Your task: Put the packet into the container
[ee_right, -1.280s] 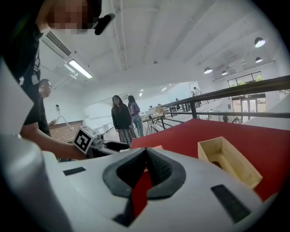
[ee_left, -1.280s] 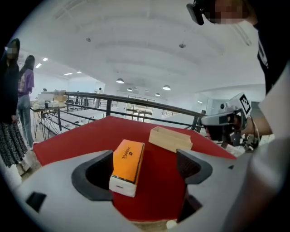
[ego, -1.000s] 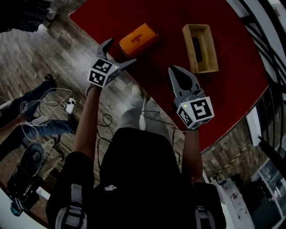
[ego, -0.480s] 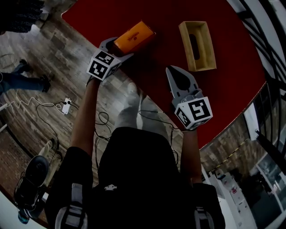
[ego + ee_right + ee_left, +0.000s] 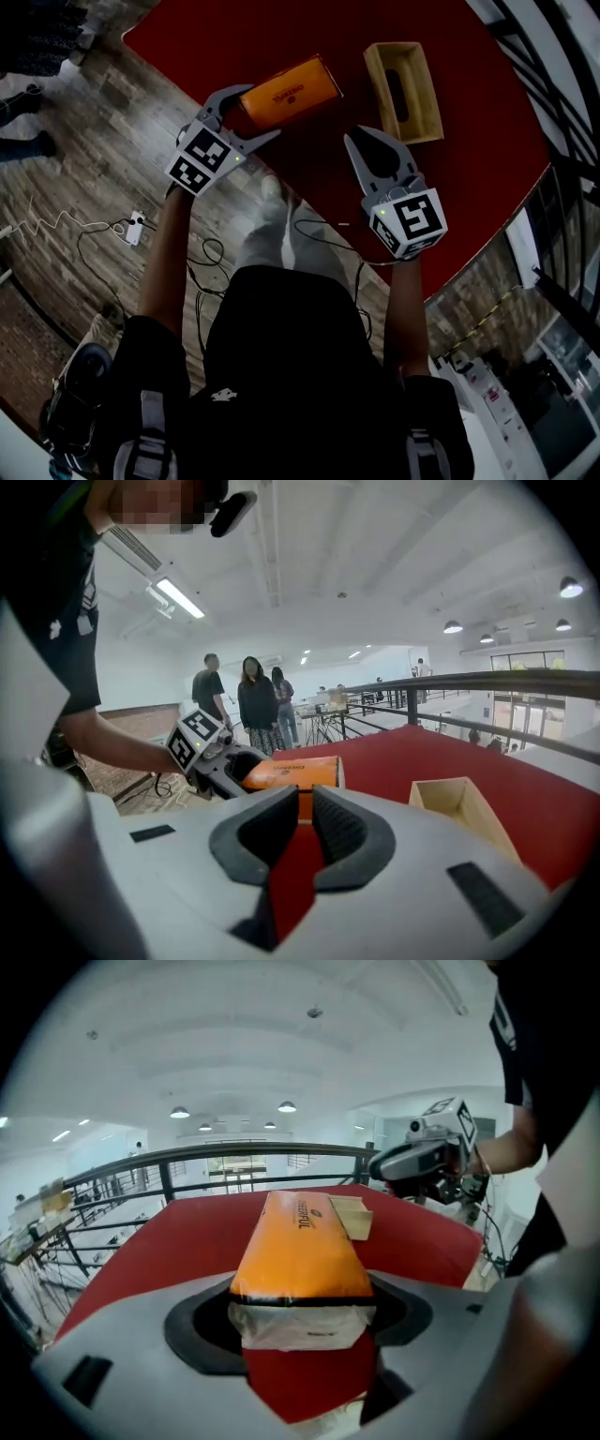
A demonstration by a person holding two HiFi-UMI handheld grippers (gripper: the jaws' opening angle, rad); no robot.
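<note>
Packet [image 5: 291,89] sits between jaws, just closing, of downward-tilted left tool [image 5: 248,113].

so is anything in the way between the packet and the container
Nothing visible: only bare red table lies between the packet and the container. The right gripper sits close beside that path but not across it.

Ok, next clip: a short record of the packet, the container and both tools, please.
packet: orange, near end between the jaws of the left tool
left tool: jaws have just been closing, now pressing on the packet
right tool: shut, empty, over the red table
container: open wooden box on the table, apart from the packet
task: packet not yet in the container
</note>
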